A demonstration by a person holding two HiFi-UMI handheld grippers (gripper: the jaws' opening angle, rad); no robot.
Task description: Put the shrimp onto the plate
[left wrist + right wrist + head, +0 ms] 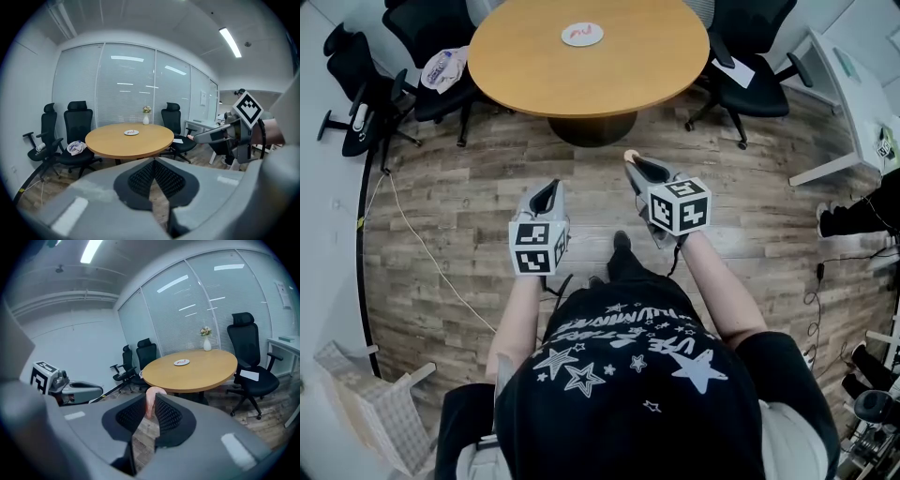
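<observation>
A pink shrimp (151,401) is pinched between the pads of my right gripper (150,405), with its end poking up past the tips; the shrimp (631,155) also shows at the tip of the right gripper (639,167) in the head view. My left gripper (546,192) is held beside it with its jaws together and nothing between them, as the left gripper (152,165) shows in its own view. A small white plate (582,35) with something red on it lies on the far side of the round wooden table (581,84), well ahead of both grippers.
Black office chairs ring the table; one on the left (441,80) carries a white bag (443,67), one on the right holds a sheet of paper (733,72). A vase of flowers (206,341) stands behind the table. A white desk (853,94) is at the right. Wooden floor lies between me and the table.
</observation>
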